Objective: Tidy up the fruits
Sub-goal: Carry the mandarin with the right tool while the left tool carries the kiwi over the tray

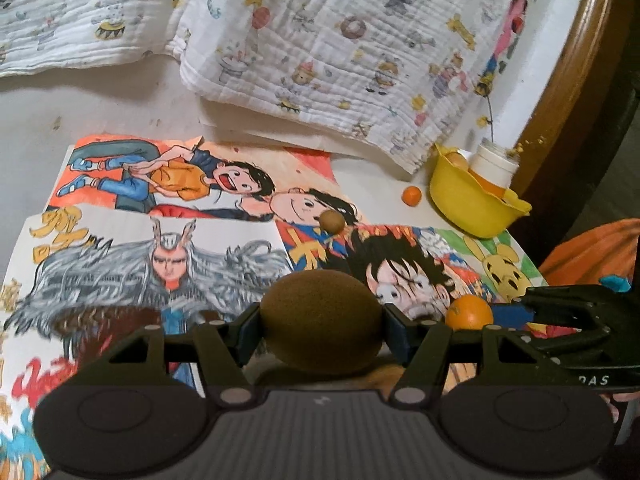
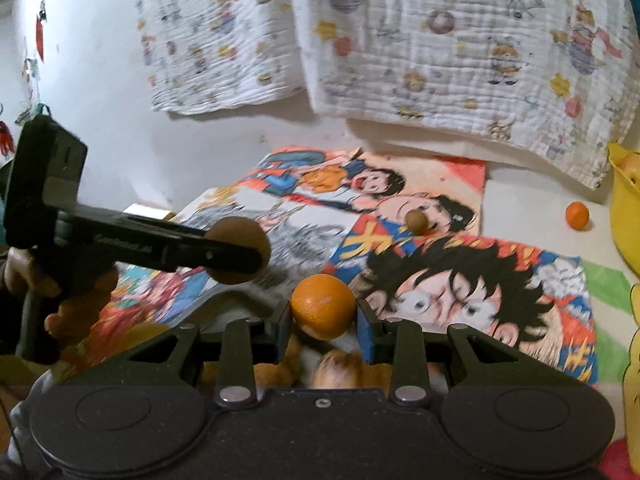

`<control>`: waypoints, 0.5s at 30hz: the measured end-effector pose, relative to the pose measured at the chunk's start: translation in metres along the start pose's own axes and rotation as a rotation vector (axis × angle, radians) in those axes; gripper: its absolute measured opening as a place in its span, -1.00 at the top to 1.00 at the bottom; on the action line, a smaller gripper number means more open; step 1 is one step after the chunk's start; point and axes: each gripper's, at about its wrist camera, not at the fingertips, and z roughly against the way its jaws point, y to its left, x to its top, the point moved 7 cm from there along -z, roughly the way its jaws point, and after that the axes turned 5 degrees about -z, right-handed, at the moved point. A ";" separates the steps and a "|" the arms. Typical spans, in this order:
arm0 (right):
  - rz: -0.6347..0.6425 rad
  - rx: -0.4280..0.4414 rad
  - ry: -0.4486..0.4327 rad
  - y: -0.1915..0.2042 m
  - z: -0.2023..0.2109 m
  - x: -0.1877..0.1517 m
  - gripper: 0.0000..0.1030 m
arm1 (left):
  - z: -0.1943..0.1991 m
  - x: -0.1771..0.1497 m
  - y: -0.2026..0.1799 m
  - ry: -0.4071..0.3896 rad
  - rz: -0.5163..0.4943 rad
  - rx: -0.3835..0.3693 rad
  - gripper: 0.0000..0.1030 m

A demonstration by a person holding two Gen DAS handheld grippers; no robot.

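My left gripper (image 1: pixel 322 322) is shut on a brown kiwi (image 1: pixel 322 320), held above the cartoon drawings. In the right wrist view the same kiwi (image 2: pixel 239 250) shows at the left in that gripper. My right gripper (image 2: pixel 323 314) is shut on a small orange (image 2: pixel 323 306), which also shows as the orange (image 1: pixel 469 312) at the lower right of the left wrist view. A second kiwi (image 1: pixel 332 222) (image 2: pixel 416 220) lies on the drawings. Another small orange (image 1: pixel 412 196) (image 2: pixel 577 215) rests on the table beside the yellow bowl (image 1: pixel 472 204) (image 2: pixel 624 216), which holds fruit.
Colourful cartoon drawings (image 1: pixel 168 216) cover the white table (image 1: pixel 36 120). A printed white cloth (image 1: pixel 320 48) lies across the back. A white jar (image 1: pixel 494 162) stands at the yellow bowl. The table's brown wooden rim (image 1: pixel 576 64) curves at the right.
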 end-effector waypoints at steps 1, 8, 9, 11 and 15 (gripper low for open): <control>0.001 0.004 0.005 0.003 0.002 -0.003 0.31 | 0.002 -0.003 -0.001 0.001 -0.002 -0.001 -0.30; 0.005 0.019 0.040 0.015 0.015 -0.024 0.31 | 0.014 -0.019 -0.014 0.013 -0.051 0.001 -0.30; 0.004 0.020 0.046 0.016 0.016 -0.027 0.31 | 0.015 -0.021 -0.015 0.017 -0.056 0.000 -0.30; -0.003 0.025 0.059 0.017 0.017 -0.032 0.31 | 0.015 -0.025 -0.017 0.026 -0.063 0.002 -0.30; -0.020 0.030 0.088 0.019 0.016 -0.040 0.31 | 0.017 -0.032 -0.017 0.040 -0.073 0.011 -0.30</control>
